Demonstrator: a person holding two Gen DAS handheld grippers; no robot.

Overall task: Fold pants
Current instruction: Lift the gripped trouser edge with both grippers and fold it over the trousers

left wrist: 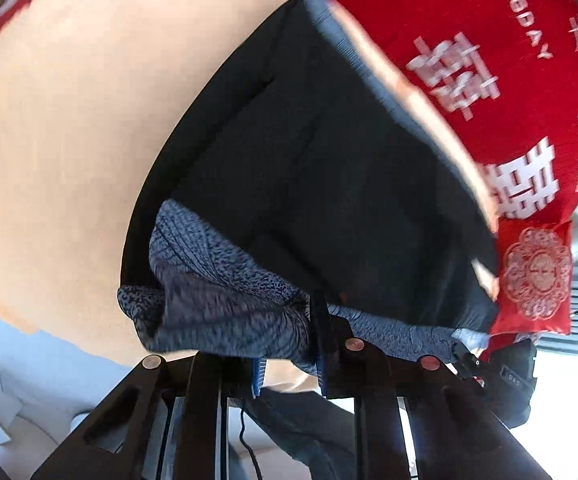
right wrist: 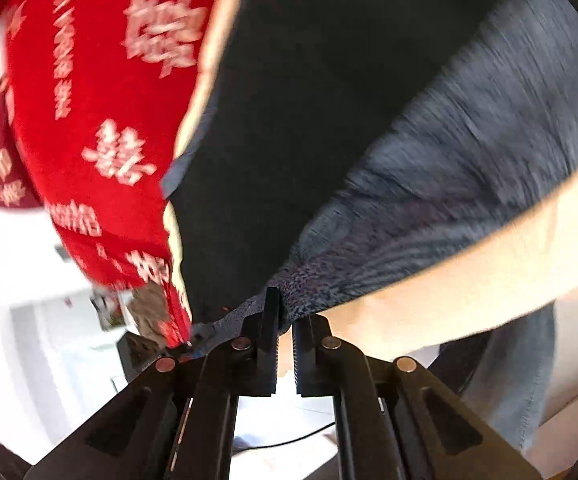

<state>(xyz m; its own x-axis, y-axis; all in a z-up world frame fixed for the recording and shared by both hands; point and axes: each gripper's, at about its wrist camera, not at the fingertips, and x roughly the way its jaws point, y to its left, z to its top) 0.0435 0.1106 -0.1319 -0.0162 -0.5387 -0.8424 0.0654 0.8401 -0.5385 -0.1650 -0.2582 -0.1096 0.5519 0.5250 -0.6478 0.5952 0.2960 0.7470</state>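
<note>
The pants (left wrist: 329,168) are dark, near black, with a grey-blue knit lining showing at the near edge. They lie on a beige surface (left wrist: 69,120) and stretch away from both grippers. My left gripper (left wrist: 289,344) is shut on the bunched grey-blue edge of the pants (left wrist: 217,288). In the right wrist view the pants (right wrist: 329,120) fill the middle, with the grey lining (right wrist: 469,140) to the right. My right gripper (right wrist: 285,320) is shut on the pants' near edge, the cloth pinched at its fingertips. Both views are blurred by motion.
A red cloth with white characters (left wrist: 489,60) lies beside the pants, also in the right wrist view (right wrist: 97,120). A small red cushion (left wrist: 537,276) sits at its end. A person's bare arm (right wrist: 489,260) crosses below the cloth. A white floor and cables lie below.
</note>
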